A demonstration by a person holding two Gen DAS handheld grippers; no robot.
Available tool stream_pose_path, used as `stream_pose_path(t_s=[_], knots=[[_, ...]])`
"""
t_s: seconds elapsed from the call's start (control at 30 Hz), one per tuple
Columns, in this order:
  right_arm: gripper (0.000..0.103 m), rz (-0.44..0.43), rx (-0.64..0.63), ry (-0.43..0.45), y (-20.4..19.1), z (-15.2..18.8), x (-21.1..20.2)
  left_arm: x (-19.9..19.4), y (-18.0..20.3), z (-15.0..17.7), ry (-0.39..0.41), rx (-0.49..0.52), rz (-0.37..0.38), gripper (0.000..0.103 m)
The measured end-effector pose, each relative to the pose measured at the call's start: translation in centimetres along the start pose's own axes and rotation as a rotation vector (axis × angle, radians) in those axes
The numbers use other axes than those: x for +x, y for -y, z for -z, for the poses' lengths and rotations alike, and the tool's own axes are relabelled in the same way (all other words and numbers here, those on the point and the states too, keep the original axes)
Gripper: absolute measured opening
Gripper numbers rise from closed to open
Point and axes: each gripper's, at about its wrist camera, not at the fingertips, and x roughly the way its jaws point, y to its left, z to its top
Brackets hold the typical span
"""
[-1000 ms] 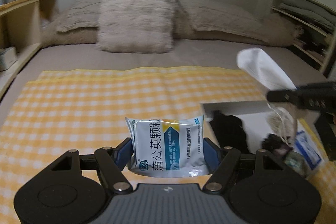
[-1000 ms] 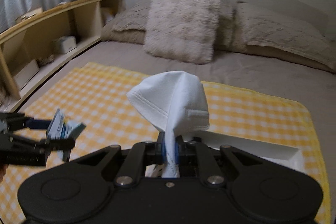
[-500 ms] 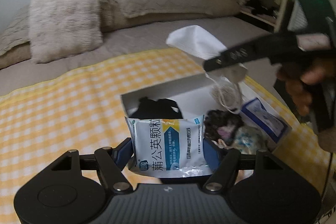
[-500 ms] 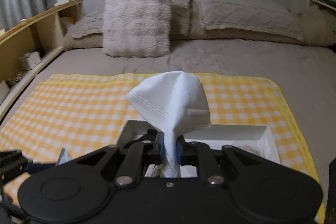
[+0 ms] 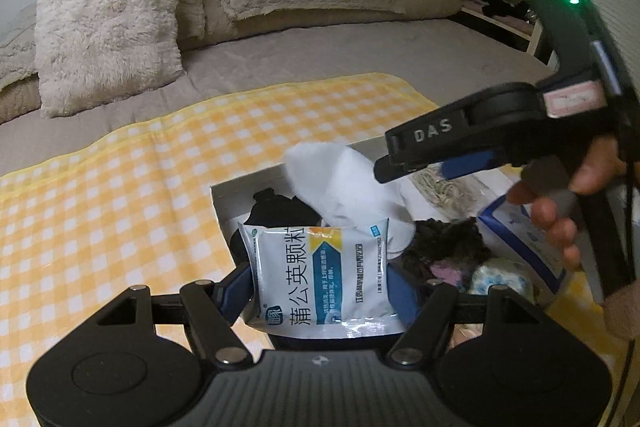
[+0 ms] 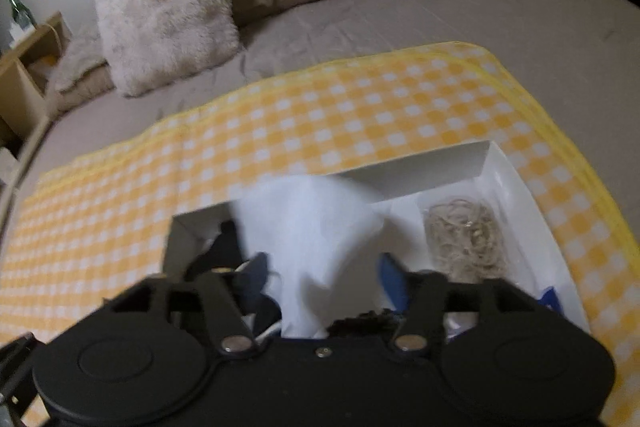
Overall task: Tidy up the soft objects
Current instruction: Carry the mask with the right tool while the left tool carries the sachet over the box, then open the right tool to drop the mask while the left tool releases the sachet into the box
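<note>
The right gripper (image 6: pixel 320 279) stands with its jaws apart over a white cardboard box (image 6: pixel 432 167), a limp white cloth (image 6: pixel 308 239) dropping between them. The left gripper (image 5: pixel 320 277) is clamped on a glossy, crinkled foil sachet (image 5: pixel 320 267) above the box's near end. The box sits on a yellow checked cloth (image 5: pixel 120 187) over the bed. The cloth could drape over the box wall or snag a finger. Inside lie dark fabric (image 5: pixel 276 209) and a tangled pale string bundle (image 6: pixel 464 235).
</note>
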Motion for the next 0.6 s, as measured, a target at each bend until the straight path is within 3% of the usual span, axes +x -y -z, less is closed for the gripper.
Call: stream_pose_path(t_s=[0.2,0.6], knots=[[0.078,0.02,-0.015,0.015,0.4,-0.3,-0.1,2.0,-0.6,-0.8,-0.003,-0.015,-0.002,0.071],[0.077,0.036,0.105,0.1,3.4,-0.9,-1.7,5.0,-1.6,-3.5,0.103,-0.165,0.032,0.071]])
